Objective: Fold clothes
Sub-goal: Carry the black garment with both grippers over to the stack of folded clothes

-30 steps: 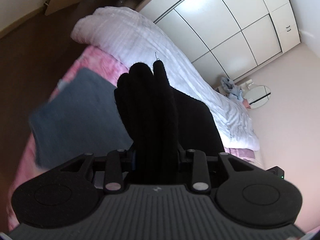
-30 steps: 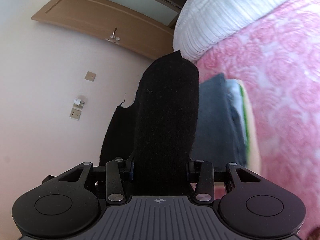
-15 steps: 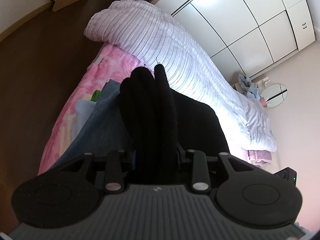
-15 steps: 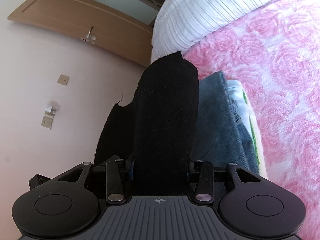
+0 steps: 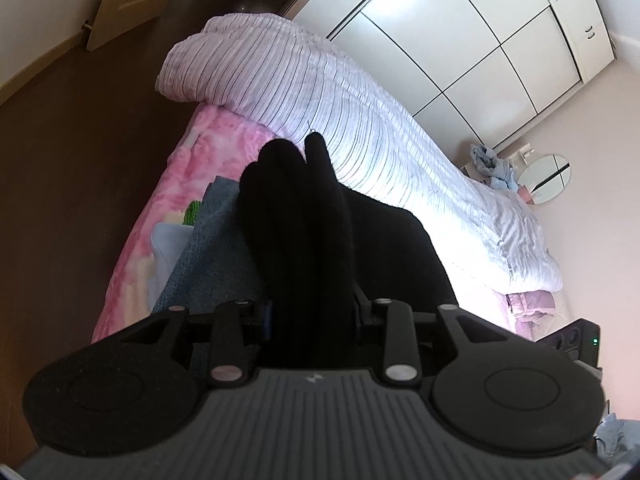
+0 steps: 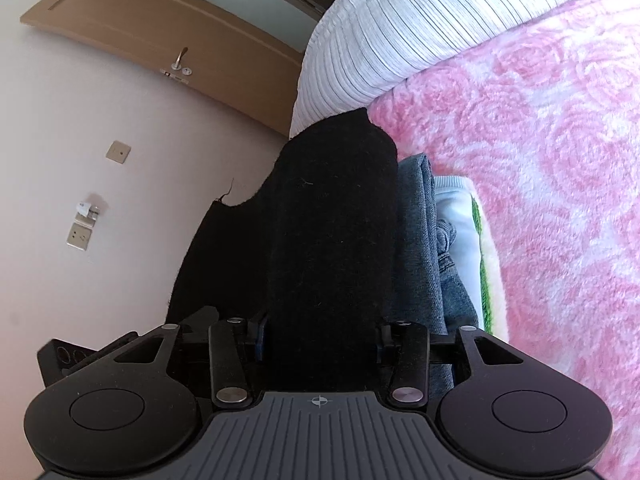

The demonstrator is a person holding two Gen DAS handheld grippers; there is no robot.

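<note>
A folded black knit garment [image 5: 304,220] fills the gap of my left gripper [image 5: 312,308], which is shut on it; the fingertips are hidden under the cloth. The same black garment [image 6: 332,220] lies between the jaws of my right gripper [image 6: 320,320]. Those jaws are opening, and the cloth still touches both sides. The garment hangs low over a stack of folded clothes on the bed: a grey-blue denim piece [image 5: 208,256] [image 6: 420,248] on top, and a pale item with a green print [image 6: 464,216] below it.
The stack rests on a pink rose-patterned blanket [image 6: 560,160] near the bed's edge, with dark floor [image 5: 80,140] beyond. A white striped duvet [image 5: 360,120] is heaped behind. White wardrobe doors [image 5: 480,40], a round mirror [image 5: 544,178] and a wooden door [image 6: 140,20] line the walls.
Both grippers have come down and forward with the black garment, so the bed and the denim stack look nearer. The right jaws stand slightly wider than before.
</note>
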